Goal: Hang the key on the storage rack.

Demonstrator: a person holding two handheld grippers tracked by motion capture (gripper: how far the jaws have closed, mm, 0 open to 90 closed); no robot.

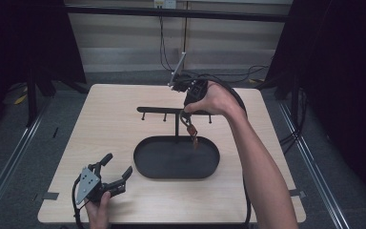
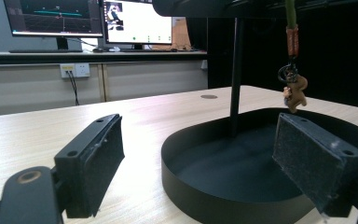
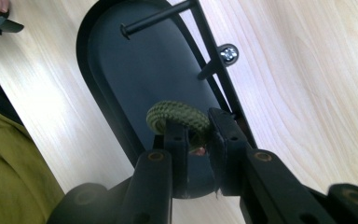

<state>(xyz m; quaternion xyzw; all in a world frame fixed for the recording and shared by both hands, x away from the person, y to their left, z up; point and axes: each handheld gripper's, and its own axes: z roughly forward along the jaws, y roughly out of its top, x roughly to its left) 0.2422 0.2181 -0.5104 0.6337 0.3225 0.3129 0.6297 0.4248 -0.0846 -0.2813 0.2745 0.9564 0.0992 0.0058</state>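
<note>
- Right tool (image 3: 196, 140): jaws nearly together, pinching the green cord loop (image 3: 179, 116) of a keychain; held above the crossbar (image 1: 164, 110) of a black stand, toward the far middle of the counter (image 1: 105, 124).
- Keychain charm (image 1: 193, 136), small and brown: hangs below the right tool, just over the right half of the stand's oval tray (image 1: 145, 169); in the left tool's view it dangles free above the tray (image 2: 182, 186), beside the upright post (image 2: 236, 79).
- Step, as I judge it: hanging the loop on one of the crossbar's pegs, or just lifting it off one. Cannot tell whether the loop is over a peg; the jaws hide that.
- Next move, if hanging: line the loop up with the peg tip, slide it on, then spread the jaws. The loop is small and the peg short, so aim must be tight.
- Left tool (image 1: 116, 172): jaws spread wide, nothing between them; sits low at the counter's near left corner, pointed at the tray, apart from it.
- Room: bare counter on the left and far left; the near edge is close under the left hand (image 1: 97, 210). The right forearm crosses the near right part of the counter.
- Watch the post and crossbar: a bump could tip the stand.
</note>
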